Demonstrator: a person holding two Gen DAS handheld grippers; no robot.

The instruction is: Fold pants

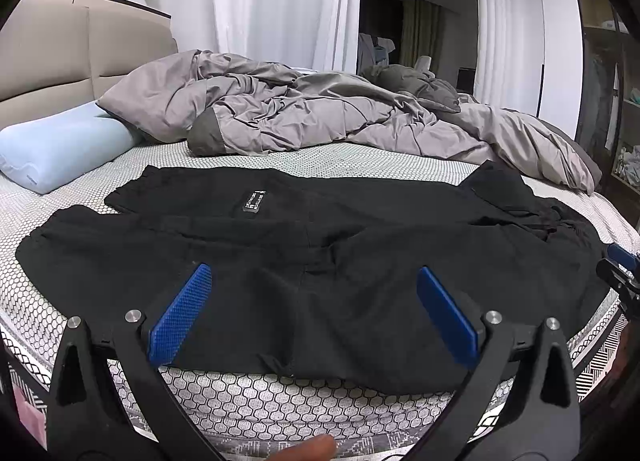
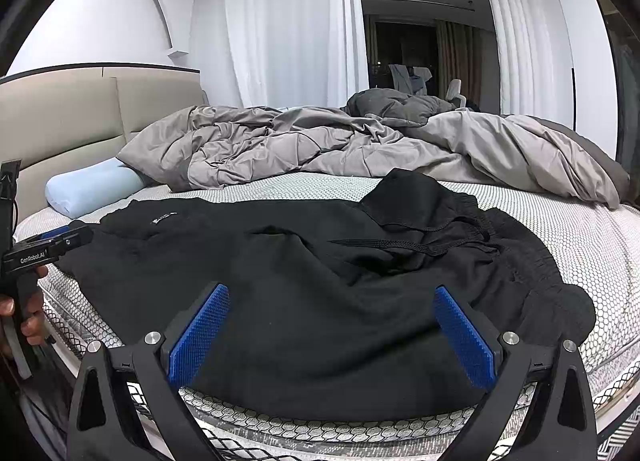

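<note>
Left wrist view shows our left gripper [image 1: 313, 313] and right gripper [image 2: 332, 335] spread wide, grasping nothing, low in frame over the black pants [image 1: 320, 261]; we judge folding not yet begun, next pinch the near hem.

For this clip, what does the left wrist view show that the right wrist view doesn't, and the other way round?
Only the left wrist view shows the label patch square-on and a fingertip at the bottom edge.

Only the right wrist view shows the drawstring and gathered waistband clearly, plus a hand gripping the left gripper's handle.

Both show the black pants spread on the mattress, the grey duvet, the blue pillow, and the camera's own gripper open, neither gripping cloth.
</note>
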